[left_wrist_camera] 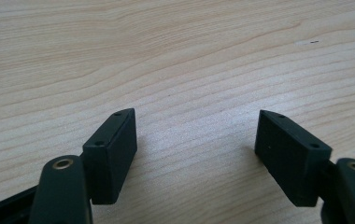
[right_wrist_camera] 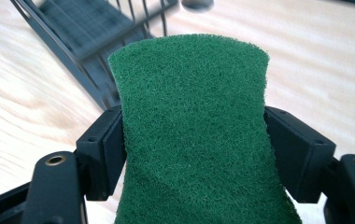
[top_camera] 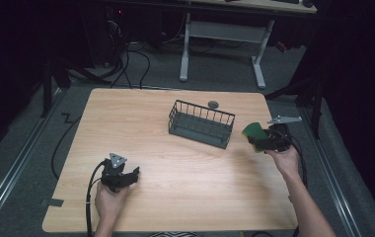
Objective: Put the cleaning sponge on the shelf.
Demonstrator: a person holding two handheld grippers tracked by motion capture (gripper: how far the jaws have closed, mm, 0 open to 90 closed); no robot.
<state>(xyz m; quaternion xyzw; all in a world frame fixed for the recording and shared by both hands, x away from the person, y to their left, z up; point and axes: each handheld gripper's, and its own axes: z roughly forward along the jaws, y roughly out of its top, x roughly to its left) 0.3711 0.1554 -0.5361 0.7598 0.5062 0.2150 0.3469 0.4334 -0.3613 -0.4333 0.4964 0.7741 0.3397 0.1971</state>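
Note:
A green scouring pad [right_wrist_camera: 192, 130] is pinched at its sides between the jaws of my right gripper [right_wrist_camera: 194, 149], which is shut on it; the pad narrows where the pads squeeze it. In the high view the right gripper [top_camera: 262, 140] holds the green pad [top_camera: 253, 131] in the air just right of a black wire basket [top_camera: 201, 123] that stands on the wooden table [top_camera: 175, 168]. My left gripper [top_camera: 129, 175] rests low over the table at the front left, jaws open with bare wood between them [left_wrist_camera: 196, 140].
A small grey round object [top_camera: 213, 104] lies on the table just behind the basket. Beyond the table's far edge stand a white desk frame [top_camera: 222, 34] and cables on the floor. Bare wood stretches between the two grippers.

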